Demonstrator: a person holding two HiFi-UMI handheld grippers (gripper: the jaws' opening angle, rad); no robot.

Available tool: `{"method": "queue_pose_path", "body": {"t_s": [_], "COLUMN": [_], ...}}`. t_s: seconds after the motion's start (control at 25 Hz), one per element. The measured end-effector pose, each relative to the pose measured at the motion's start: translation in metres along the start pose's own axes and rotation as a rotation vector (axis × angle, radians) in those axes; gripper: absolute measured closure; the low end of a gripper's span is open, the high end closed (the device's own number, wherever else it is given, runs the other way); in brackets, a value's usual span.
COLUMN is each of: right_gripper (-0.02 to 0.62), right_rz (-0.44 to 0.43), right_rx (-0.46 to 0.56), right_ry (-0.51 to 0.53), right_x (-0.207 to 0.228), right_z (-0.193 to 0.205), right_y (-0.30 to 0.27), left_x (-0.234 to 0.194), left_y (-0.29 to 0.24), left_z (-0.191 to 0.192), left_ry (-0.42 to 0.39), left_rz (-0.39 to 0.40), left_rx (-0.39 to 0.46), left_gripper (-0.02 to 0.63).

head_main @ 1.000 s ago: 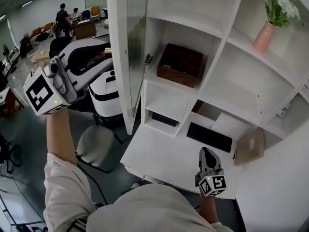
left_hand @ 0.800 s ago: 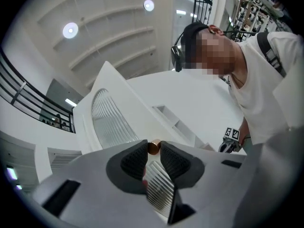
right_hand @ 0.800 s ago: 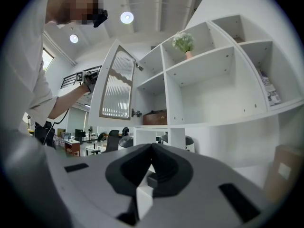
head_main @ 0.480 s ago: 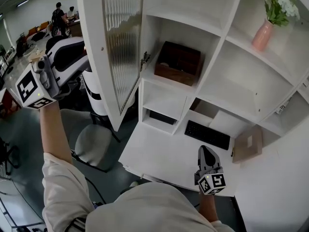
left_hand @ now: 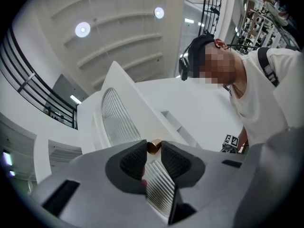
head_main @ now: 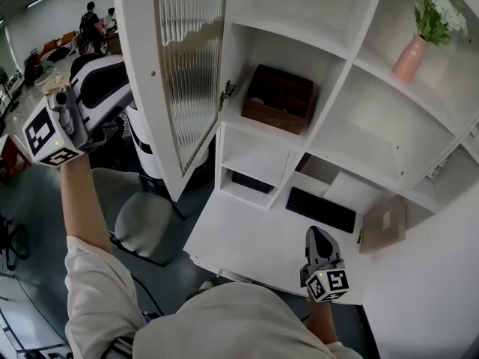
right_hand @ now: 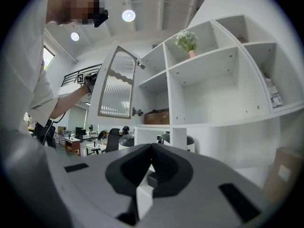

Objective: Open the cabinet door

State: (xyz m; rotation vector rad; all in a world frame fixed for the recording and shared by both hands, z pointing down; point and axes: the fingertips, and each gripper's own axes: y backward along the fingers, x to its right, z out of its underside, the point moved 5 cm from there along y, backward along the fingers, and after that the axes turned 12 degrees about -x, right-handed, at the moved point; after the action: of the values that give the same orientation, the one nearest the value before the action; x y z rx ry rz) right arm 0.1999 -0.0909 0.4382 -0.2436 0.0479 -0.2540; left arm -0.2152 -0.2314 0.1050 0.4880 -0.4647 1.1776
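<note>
Head view: the tall white-framed cabinet door with a ribbed glass panel stands swung wide open at the left of the white open-shelf cabinet. It is hinged along its right edge and juts out toward the near left. The left gripper is raised at the left side of that door, against its outer face. In the left gripper view a small round brass knob on the door sits between the very tips of the dark pads. The jaws have just been easing apart, yet both tips touch the knob and no gap shows.

The right gripper hangs low at the near right above the white desk surface, just near of a flat black keyboard. In the right gripper view its jaws are closed together with nothing between them.

A dark brown wooden box sits in the compartment just right of the door's hinge. A pink vase of white flowers stands on a shelf at the far right. A flat tan cardboard box is right of the keyboard. A grey office chair stands on the floor below the open door.
</note>
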Motion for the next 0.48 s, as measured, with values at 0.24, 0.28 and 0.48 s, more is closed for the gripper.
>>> {"method": "queue_pose_path", "body": {"t_s": [0.24,0.28,0.48], "right_gripper": [0.592,0.592,0.592], "right_rz": [-0.005,-0.006,-0.016], "right_rx": [0.0,0.0,0.003], "right_ry": [0.004,0.005,0.013], "right_x": [-0.0042,-0.0052,-0.01], "right_z": [-0.0005,-0.0008,-0.0027], "right_y": [-0.0009,-0.0011,-0.0011], "left_x": [-0.0023,-0.0026,-0.001], "left_y": [0.0061,0.0068,0.0101], "left_z": [0.0024,0.0026,0.0026], "left_ry": [0.001,0.0,-0.009], "left_rz": [-0.04,-0.047,-0.096], "left_rx": [-0.007,-0.009,-0.025], "left_gripper": [0.509,0.509,0.508]}}
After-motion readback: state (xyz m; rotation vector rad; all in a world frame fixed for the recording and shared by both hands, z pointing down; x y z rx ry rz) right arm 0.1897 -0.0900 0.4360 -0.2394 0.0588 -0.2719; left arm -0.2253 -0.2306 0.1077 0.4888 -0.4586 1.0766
